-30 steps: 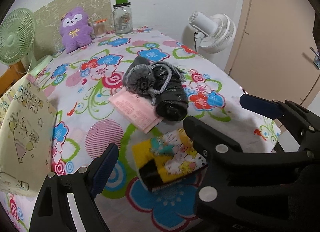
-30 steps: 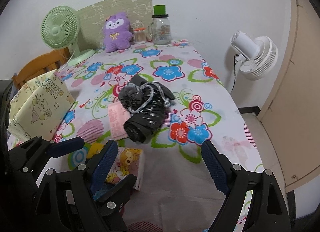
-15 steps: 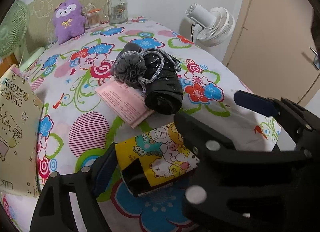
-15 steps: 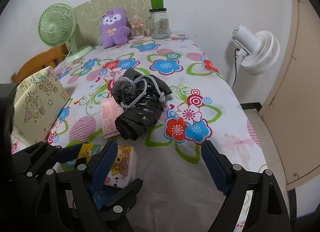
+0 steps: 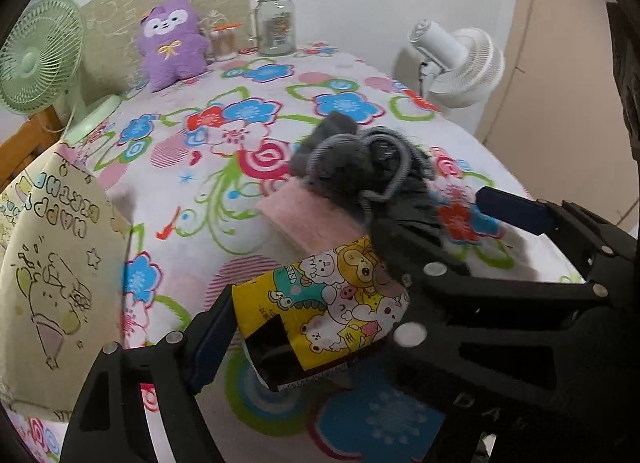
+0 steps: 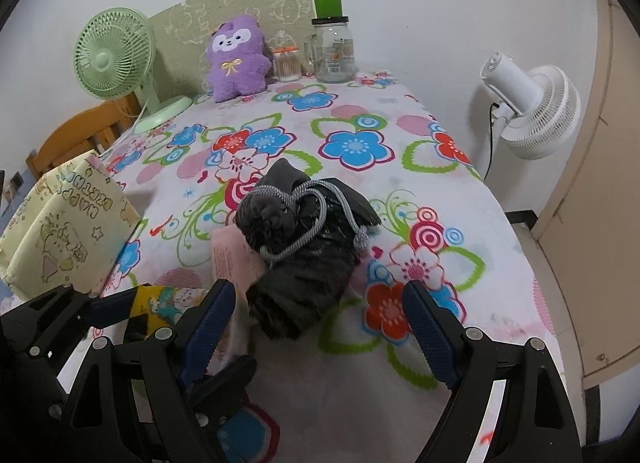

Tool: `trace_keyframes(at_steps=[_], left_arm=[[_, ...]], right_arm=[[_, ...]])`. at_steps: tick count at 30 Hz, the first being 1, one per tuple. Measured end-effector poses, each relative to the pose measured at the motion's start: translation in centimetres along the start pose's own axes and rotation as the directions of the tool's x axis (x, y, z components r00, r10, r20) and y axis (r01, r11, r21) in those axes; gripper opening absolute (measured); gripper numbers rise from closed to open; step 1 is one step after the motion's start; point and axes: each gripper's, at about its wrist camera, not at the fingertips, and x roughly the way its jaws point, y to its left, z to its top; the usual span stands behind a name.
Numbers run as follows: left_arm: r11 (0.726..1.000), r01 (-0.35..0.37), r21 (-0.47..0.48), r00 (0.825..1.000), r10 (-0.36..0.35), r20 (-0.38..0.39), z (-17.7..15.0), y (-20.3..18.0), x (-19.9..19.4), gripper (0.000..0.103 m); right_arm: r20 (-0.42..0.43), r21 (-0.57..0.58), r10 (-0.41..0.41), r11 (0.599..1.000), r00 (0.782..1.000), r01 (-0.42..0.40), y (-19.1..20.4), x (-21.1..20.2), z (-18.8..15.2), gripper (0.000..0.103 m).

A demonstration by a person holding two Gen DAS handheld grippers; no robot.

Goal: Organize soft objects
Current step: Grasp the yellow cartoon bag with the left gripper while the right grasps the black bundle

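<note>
- In the left wrist view: the left gripper (image 5: 308, 315) has its fingers pinching the cartoon-print packet (image 5: 324, 303), one finger at each end. The packet looks lifted clear of the floral tablecloth (image 5: 240, 143), though contact beneath is hard to judge.
- Just behind it lie the pink packet (image 5: 308, 219) and, partly on top of that, the dark drawstring bundle (image 5: 360, 171). The purple plush (image 5: 172, 43) sits far back by the wall.
- The yellow gift bag (image 5: 52, 283) stands at left, apart from the packet. Judgement: this is the carry step, the packet being a first item collected; the bag seems a likely destination, unconfirmed.
- In the right wrist view: the right gripper (image 6: 316, 327) hovers with fingers spread wide and nothing between them, aimed at the near end of the drawstring bundle (image 6: 304, 263).
- Next move, as I read it: bring the packet over its resting place before releasing, and straddle the bundle squarely, since the cord could snag a finger.
</note>
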Motion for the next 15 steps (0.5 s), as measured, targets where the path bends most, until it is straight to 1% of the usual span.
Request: trace_keyframes(at_steps=[1, 2, 3, 5, 6, 7, 8, 9, 13, 15], left_arm=[[1.000, -0.010, -0.003, 1.000, 0.010, -0.002, 0.1, 0.3, 0.1, 0.084], [1.000, -0.020, -0.011, 1.000, 0.020, 0.001, 0.2, 0.6, 0.2, 0.084], [0.999, -0.031, -0.022, 1.000, 0.031, 0.005, 0.3, 0.9, 0.3, 0.084], [0.998, -0.054, -0.034, 0.998, 0.054, 0.010, 0.5, 1.5, 0.5, 0.084], [0.998, -0.058, -0.038, 0.998, 0.058, 0.006, 0.6, 1.7, 0.7, 0.084], [0.998, -0.057, -0.041, 0.998, 0.057, -0.001, 0.7, 1.9, 0.9, 0.084], [0.998, -0.056, -0.042, 0.998, 0.056, -0.003, 0.6, 1.9, 1.0, 0.084], [0.998, -0.053, -0.042, 0.999, 0.053, -0.005, 0.6, 2.0, 1.1, 0.084], [0.998, -0.048, -0.042, 0.999, 0.047, -0.003, 0.7, 1.9, 1.1, 0.084], [0.998, -0.051, -0.041, 0.999, 0.051, -0.001, 0.6, 1.9, 1.0, 0.084]], right_arm=[[-0.003, 0.003, -0.001, 1.000, 1.000, 0.001, 0.0, 0.3, 0.1, 0.087], [-0.009, 0.009, -0.003, 1.000, 1.000, 0.003, 0.0, 0.7, 0.3, 0.084], [-0.018, 0.012, -0.003, 1.000, 1.000, 0.003, 0.0, 1.0, 0.3, 0.078], [-0.049, 0.038, 0.013, 0.999, 0.999, -0.011, -0.3, 1.9, 0.6, 0.073], [-0.058, 0.043, 0.017, 0.999, 0.998, -0.015, -0.3, 2.2, 0.6, 0.068], [-0.067, 0.048, 0.023, 0.999, 0.998, -0.020, -0.3, 2.5, 0.6, 0.065], [-0.066, 0.046, 0.016, 0.999, 0.998, -0.013, -0.2, 2.6, 0.6, 0.059], [-0.064, 0.039, 0.004, 0.999, 0.998, -0.002, -0.1, 2.7, 0.6, 0.055], [-0.069, 0.042, 0.007, 0.999, 0.998, -0.004, 0.0, 2.7, 0.5, 0.044], [-0.070, 0.044, 0.005, 0.999, 0.998, -0.002, -0.1, 2.5, 0.4, 0.042]])
